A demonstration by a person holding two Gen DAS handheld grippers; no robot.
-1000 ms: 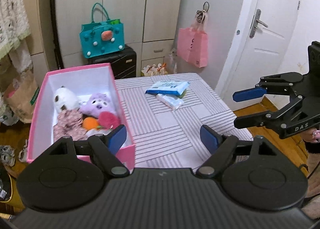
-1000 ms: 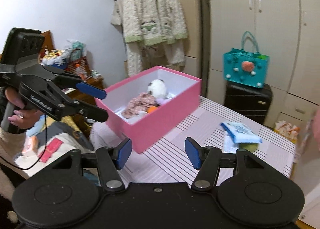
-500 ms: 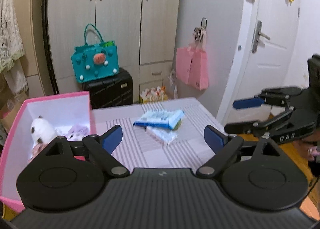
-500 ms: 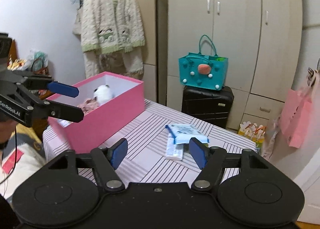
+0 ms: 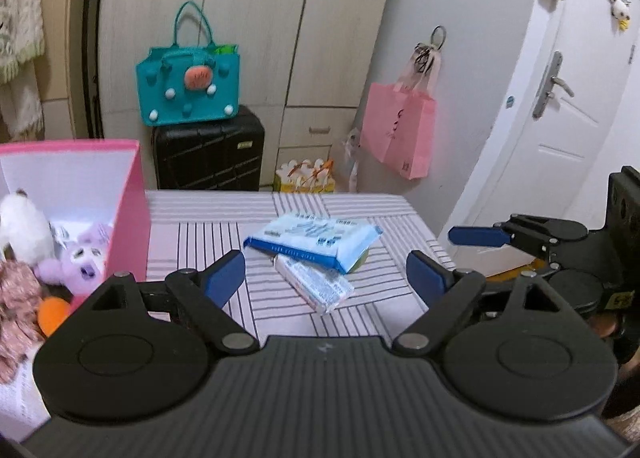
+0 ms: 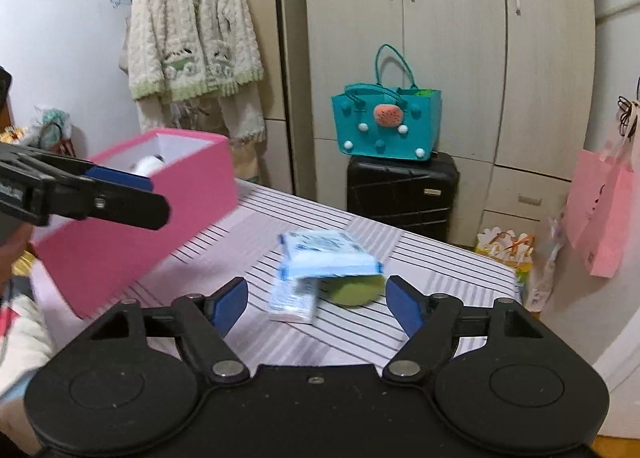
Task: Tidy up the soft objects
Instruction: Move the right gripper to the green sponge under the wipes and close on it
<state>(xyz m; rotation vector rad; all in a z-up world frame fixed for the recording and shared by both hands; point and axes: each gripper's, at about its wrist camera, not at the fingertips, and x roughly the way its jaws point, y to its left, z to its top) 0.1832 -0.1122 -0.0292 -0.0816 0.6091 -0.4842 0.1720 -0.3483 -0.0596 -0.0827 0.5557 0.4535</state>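
Observation:
On the striped table point(image 5: 200, 234) a blue-and-white soft pack point(image 5: 316, 236) point(image 6: 328, 252) lies across a smaller white pack point(image 5: 314, 284) point(image 6: 292, 298) and a green round thing point(image 6: 354, 292). A pink box point(image 5: 132, 193) point(image 6: 160, 209) at the left holds a white plush point(image 5: 20, 225), a purple plush point(image 5: 80, 258) and an orange ball point(image 5: 52, 312). My left gripper point(image 5: 325, 278) point(image 6: 152, 197) is open and empty, just short of the packs. From the right comes my right gripper point(image 6: 318, 298) point(image 5: 472, 254), its jaws opening, with nothing pressed between them.
Behind the table a teal bag point(image 5: 188, 93) sits on a black suitcase point(image 5: 208, 149) in front of wardrobes. A pink bag point(image 5: 400, 129) hangs beside a white door point(image 5: 560, 117). A fluffy cardigan point(image 6: 192, 37) hangs at the back left. The table's right edge lies near my right gripper.
Both views have swung from the pink box toward the packs and dropped closer to them. The right gripper's jaws have spread wider. The left jaws stay wide.

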